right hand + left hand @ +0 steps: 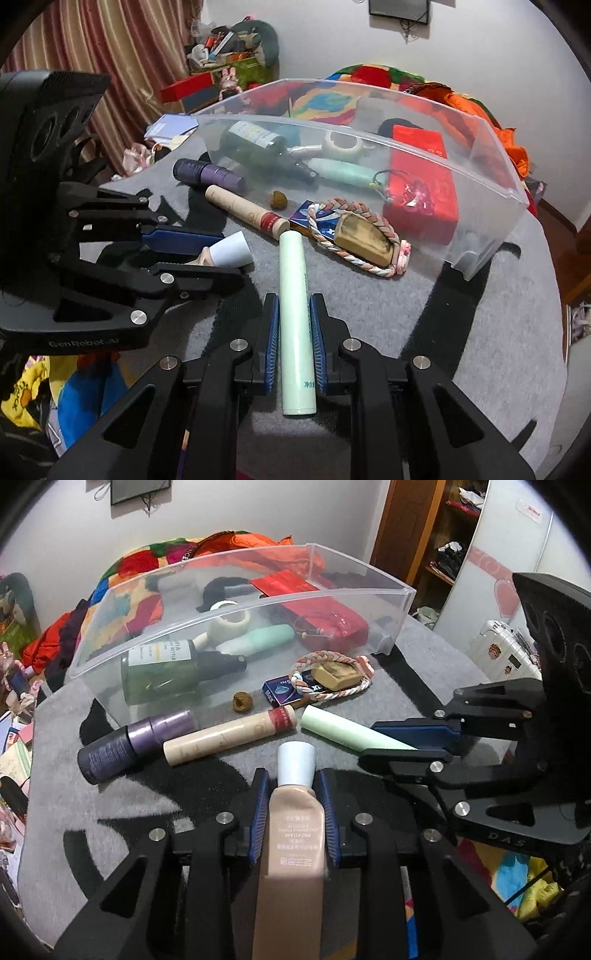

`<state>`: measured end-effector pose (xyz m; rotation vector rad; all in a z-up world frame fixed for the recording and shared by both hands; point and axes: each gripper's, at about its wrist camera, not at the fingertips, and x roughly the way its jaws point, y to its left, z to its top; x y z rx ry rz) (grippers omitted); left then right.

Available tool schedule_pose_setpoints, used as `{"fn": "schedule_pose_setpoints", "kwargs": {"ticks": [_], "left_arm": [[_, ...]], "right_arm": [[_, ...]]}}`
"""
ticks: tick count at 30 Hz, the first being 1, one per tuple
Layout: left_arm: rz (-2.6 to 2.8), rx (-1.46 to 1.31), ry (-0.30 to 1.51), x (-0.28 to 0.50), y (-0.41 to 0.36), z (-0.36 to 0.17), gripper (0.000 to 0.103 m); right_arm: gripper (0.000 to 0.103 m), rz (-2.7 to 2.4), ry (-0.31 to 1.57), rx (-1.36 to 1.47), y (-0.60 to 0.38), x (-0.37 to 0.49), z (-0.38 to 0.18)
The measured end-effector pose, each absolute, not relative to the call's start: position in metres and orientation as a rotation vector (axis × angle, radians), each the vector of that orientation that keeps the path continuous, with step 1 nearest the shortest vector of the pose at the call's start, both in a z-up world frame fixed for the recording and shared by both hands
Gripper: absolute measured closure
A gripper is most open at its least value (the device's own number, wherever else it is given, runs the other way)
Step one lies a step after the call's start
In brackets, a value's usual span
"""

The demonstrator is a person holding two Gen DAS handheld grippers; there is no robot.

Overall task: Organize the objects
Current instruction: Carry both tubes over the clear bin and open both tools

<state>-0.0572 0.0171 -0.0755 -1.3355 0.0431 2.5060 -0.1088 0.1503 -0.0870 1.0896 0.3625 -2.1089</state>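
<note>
My left gripper (293, 805) is shut on a beige tube with a white cap (295, 812), above the grey mat; it also shows in the right wrist view (229, 254). My right gripper (293, 339) is shut on a pale green tube (295, 314), which also shows in the left wrist view (351, 734). A clear plastic bin (258, 605) stands behind, holding a green bottle (159, 668), a tape roll (229, 622), a mint tube (258, 638) and a red box (325, 616).
On the mat (424, 672) in front of the bin lie a purple bottle (129, 742), a beige stick (229, 738), a blue packet (288, 692), a braided bracelet around a tan block (332, 675) and a small brown nut (242, 701). Clutter surrounds the table.
</note>
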Motion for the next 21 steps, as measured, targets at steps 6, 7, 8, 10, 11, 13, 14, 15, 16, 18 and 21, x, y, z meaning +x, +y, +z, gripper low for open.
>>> {"fn": "schedule_pose_setpoints", "kwargs": {"ticks": [6, 7, 8, 10, 11, 13, 14, 15, 16, 18, 21], "left_arm": [[2.518, -1.308, -0.05, -0.048, 0.009, -0.065, 0.081], [2.528, -1.299, -0.054, -0.047, 0.008, -0.062, 0.082], [2.543, -1.287, -0.057, -0.046, 0.007, -0.058, 0.082], [2.57, -1.266, -0.066, -0.045, 0.004, -0.051, 0.082], [2.581, -1.254, -0.072, -0.044, 0.002, -0.048, 0.082], [2.608, -1.218, -0.085, -0.042, 0.0, -0.038, 0.082], [2.62, -1.202, -0.086, -0.041, -0.001, -0.034, 0.082], [2.638, -1.177, -0.087, -0.039, -0.002, -0.028, 0.082], [2.646, -1.156, -0.09, -0.038, -0.002, -0.023, 0.082], [2.666, -1.118, -0.1, -0.035, -0.004, -0.014, 0.082], [2.691, -1.068, -0.114, -0.032, -0.005, -0.002, 0.082]], "right_arm": [[0.089, -2.139, 0.256, 1.067, 0.166, -0.104, -0.075], [0.089, -2.14, 0.225, 1.056, 0.169, -0.104, -0.071], [0.089, -2.144, 0.207, 1.047, 0.171, -0.103, -0.067], [0.089, -2.164, 0.176, 1.023, 0.173, -0.104, -0.058], [0.089, -2.174, 0.163, 1.011, 0.175, -0.104, -0.053], [0.089, -2.187, 0.133, 0.986, 0.177, -0.106, -0.044], [0.089, -2.196, 0.118, 0.972, 0.179, -0.106, -0.039], [0.089, -2.203, 0.11, 0.962, 0.179, -0.107, -0.035], [0.089, -2.21, 0.099, 0.948, 0.18, -0.108, -0.031], [0.089, -2.212, 0.085, 0.932, 0.18, -0.109, -0.025], [0.089, -2.222, 0.072, 0.908, 0.179, -0.11, -0.018]]}}
